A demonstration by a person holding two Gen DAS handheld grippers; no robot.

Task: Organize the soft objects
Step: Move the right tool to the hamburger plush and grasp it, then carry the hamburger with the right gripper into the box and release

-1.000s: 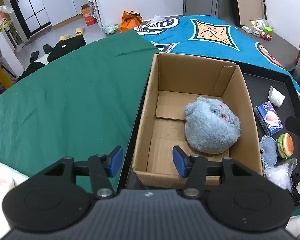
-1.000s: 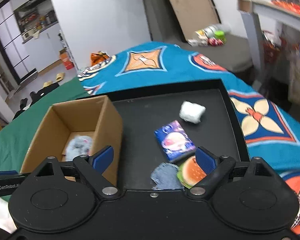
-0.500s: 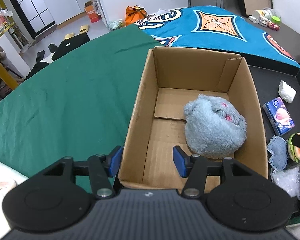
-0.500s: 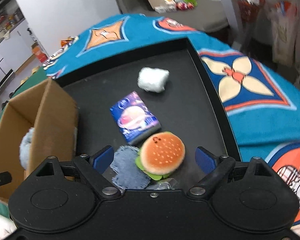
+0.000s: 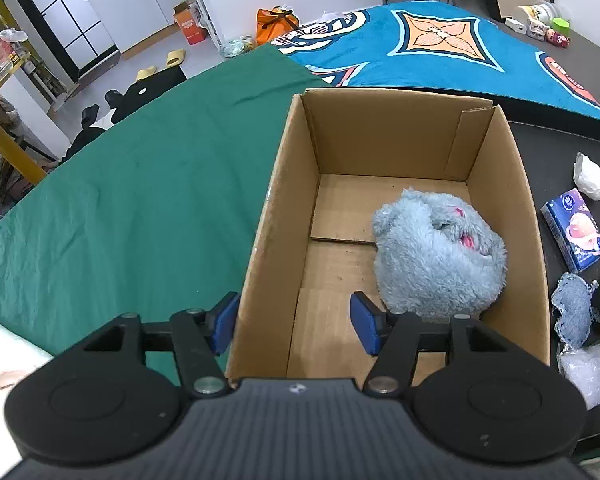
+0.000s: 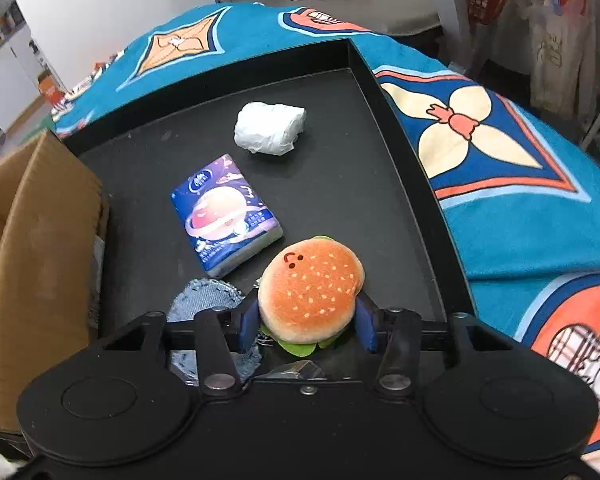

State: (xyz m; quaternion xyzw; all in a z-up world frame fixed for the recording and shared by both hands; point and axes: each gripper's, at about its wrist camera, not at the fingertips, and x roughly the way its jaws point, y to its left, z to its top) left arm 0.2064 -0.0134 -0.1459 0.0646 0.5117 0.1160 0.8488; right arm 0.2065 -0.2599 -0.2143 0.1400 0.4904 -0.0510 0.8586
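Note:
A burger plush point(image 6: 310, 286) lies at the near end of the black tray point(image 6: 400, 140). My right gripper point(image 6: 307, 322) is closing on it, and both blue pads touch its sides. A fluffy blue-grey plush point(image 5: 436, 256) sits inside the open cardboard box point(image 5: 388, 98). My left gripper point(image 5: 294, 325) hovers over the box's near left corner with its jaws opening. The box's left wall runs between the fingers, untouched. A denim patch point(image 6: 204, 300), a tissue pack point(image 6: 224, 216) and a white wad point(image 6: 270, 128) also lie on the tray.
The box stands at the tray's left end, beside a green cloth point(image 5: 140, 200). A blue patterned blanket point(image 6: 520, 220) covers the surface around the tray. A crumpled clear plastic bag point(image 5: 592, 368) lies near the tray's front. Small items sit on a far grey surface.
My right gripper dropped to the tray and its wide jaws closed around the burger plush. My left gripper shifted further over the box and its jaws spread a little.

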